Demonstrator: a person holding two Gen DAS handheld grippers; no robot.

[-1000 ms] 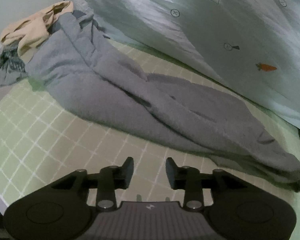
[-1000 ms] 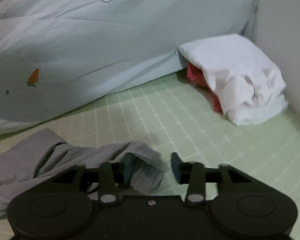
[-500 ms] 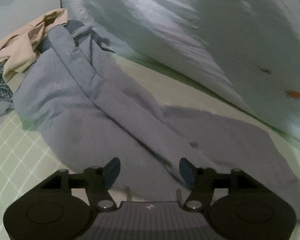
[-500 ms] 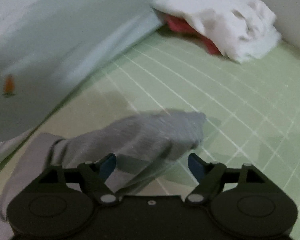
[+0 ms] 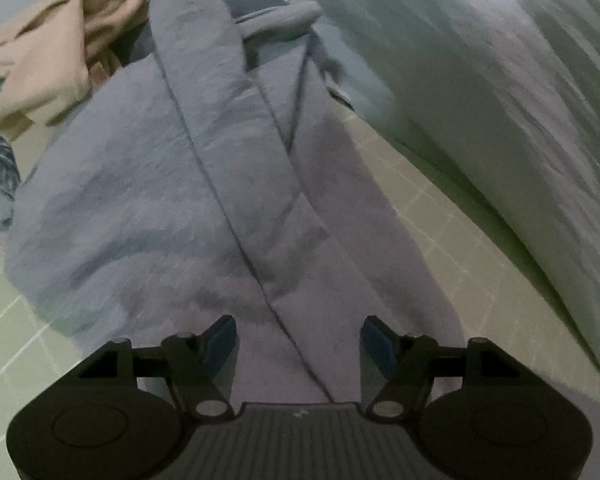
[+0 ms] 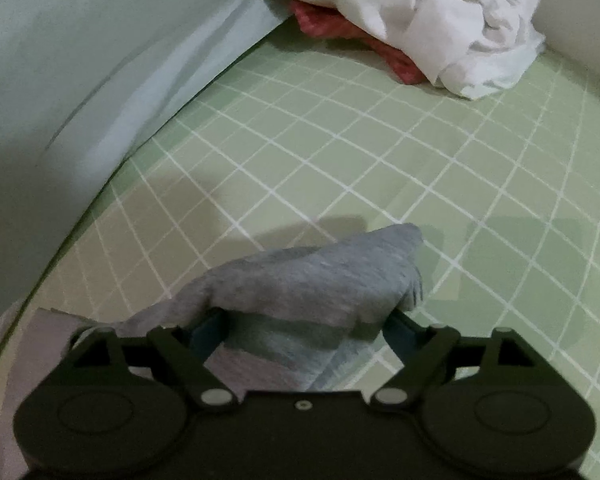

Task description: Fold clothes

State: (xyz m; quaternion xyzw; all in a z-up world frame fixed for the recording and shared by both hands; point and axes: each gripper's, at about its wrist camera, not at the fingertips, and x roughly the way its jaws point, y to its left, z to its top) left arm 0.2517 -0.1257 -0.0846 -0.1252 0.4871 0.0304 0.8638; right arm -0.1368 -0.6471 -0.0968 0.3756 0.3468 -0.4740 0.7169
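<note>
Folding is barely started here. The grey sweatpants [image 5: 188, 184] lie stretched out on the green checked bed sheet [image 6: 380, 160], legs roughly together but rumpled, no proper fold in them yet as far as I can see. My left hand-held gripper [image 5: 298, 340] hovers over the upper part with its fingers spread and nothing between them. My right hand-held gripper [image 6: 304, 320] is at the cuff end, jaws opening, with the cuff draped loosely over the fingertips, not pinched. Still waiting: a beige garment [image 5: 40, 52] and something patterned in a heap past the waistband. A white piece [image 6: 440, 20] over a red one [image 6: 332, 24] sits in the far corner by the pale blue duvet [image 6: 80, 60], looks folded-ish, can't really tell.
</note>
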